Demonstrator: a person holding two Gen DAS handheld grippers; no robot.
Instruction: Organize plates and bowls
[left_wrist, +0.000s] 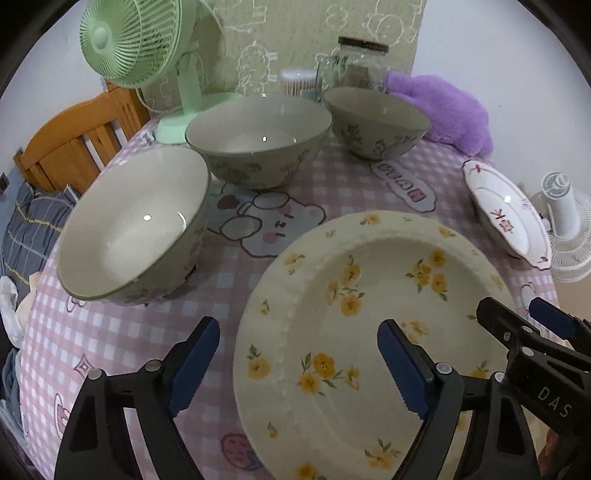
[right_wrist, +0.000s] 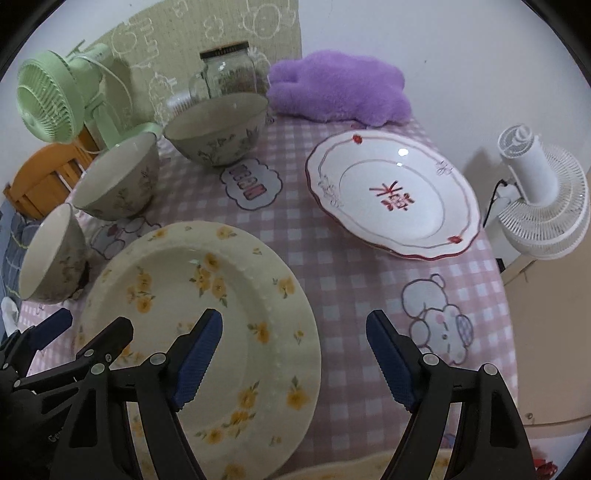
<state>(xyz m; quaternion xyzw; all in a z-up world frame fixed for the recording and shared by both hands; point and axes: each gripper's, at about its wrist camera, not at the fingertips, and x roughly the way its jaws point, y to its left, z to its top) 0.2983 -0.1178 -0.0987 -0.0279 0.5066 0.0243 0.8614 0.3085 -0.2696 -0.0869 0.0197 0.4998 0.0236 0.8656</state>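
A cream plate (left_wrist: 369, 314) with yellow flowers and a beaded inner rim lies flat on the desk (right_wrist: 332, 258), which is covered with a pink checked cloth with cartoon animals. Beyond it stand three grey-green bowls with flower sprigs outside and plain pale insides: the near bowl (left_wrist: 133, 225) at the left, the middle bowl (left_wrist: 258, 136) behind it, and the far bowl (left_wrist: 376, 118) toward the back. To the right, well apart from the flowered plate, sits a white plate (right_wrist: 395, 195) with a scalloped red edge and red characters at its centre.

The left tongs (left_wrist: 299, 365) are spread wide above the flowered plate's left rim, gripping nothing. The right tongs (right_wrist: 295, 362) are also wide and empty, straddling the plate's right rim; whether either touches it is hard to tell.
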